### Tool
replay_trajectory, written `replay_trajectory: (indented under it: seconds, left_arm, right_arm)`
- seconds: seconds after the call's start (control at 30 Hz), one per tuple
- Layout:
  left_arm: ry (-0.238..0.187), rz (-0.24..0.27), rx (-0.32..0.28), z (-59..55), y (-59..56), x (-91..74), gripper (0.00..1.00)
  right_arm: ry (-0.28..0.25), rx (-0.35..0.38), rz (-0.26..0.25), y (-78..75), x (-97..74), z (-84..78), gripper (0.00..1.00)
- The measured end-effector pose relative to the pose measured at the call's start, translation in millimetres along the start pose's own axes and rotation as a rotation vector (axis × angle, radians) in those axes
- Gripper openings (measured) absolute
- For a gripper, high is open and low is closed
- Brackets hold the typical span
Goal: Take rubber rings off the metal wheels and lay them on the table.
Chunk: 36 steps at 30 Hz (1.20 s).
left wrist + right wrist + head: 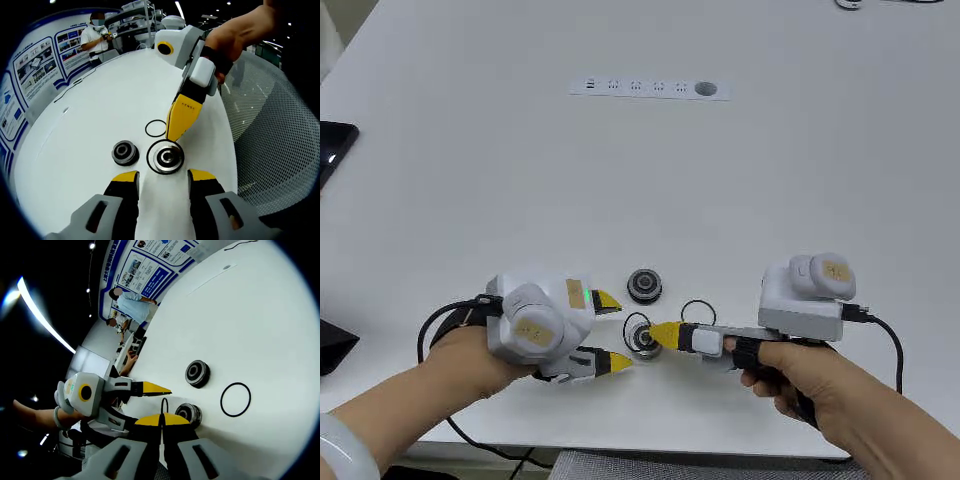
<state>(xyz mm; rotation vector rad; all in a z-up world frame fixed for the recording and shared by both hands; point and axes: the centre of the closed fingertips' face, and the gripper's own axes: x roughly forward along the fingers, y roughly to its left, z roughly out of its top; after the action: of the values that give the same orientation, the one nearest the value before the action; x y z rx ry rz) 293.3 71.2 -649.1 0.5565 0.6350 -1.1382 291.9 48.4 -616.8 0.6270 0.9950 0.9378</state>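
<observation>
Your right gripper has its jaws closed tip to tip at the bottom centre of the right gripper view. A thin black strand of the pinched rubber ring rises from between them. In the left gripper view that ring lies as a loose hoop around the near wheel, with your right gripper's yellow tip bearing on its upper right edge. Judgement: you hold the pinch at the rim so that the ring can be drawn clear of the metal.

Your left gripper has its jaws wide apart and holds nothing. Its yellow tips flank the near wheel from the bottom of the frame without touching it. Judgement: it is stationed there to steady the wheel should it drag along with the ring.

Further out, the far wheel sits just left of the near wheel and apart from it. Whether it carries a ring cannot be confirmed. A free ring lies flat on the white table, right of both wheels in the right gripper view and touching neither. In the head view the whole group sits at lower centre, well apart from the power strip near the top.

Status, as judged: one ring laid down, one in the jaws, the far wheel not yet addressed.
</observation>
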Motion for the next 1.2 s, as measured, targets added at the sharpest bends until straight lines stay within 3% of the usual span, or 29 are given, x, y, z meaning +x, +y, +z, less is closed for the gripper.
replay_trajectory:
  seconds: [0.37,0.6,0.9,1.2]
  left_arm:
    - [-0.009,0.028,-0.028,-7.2,6.2,-5.9,0.47]
    - [-0.013,0.044,-0.046,-10.1,8.0,-9.7,0.5]
    - [-0.028,0.067,-0.082,-13.9,12.1,-14.1,0.55]
    - [-0.031,0.072,-0.099,-14.7,11.1,-16.3,0.56]
  right_arm:
    - [-0.061,0.009,0.035,14.6,-14.6,13.7,0.02]
    - [-0.097,0.018,0.024,10.4,-28.3,21.8,0.02]
    - [-0.163,0.057,-0.023,-13.3,-49.5,35.9,0.02]
    - [-0.188,0.114,-0.062,-38.6,-57.1,35.7,0.02]
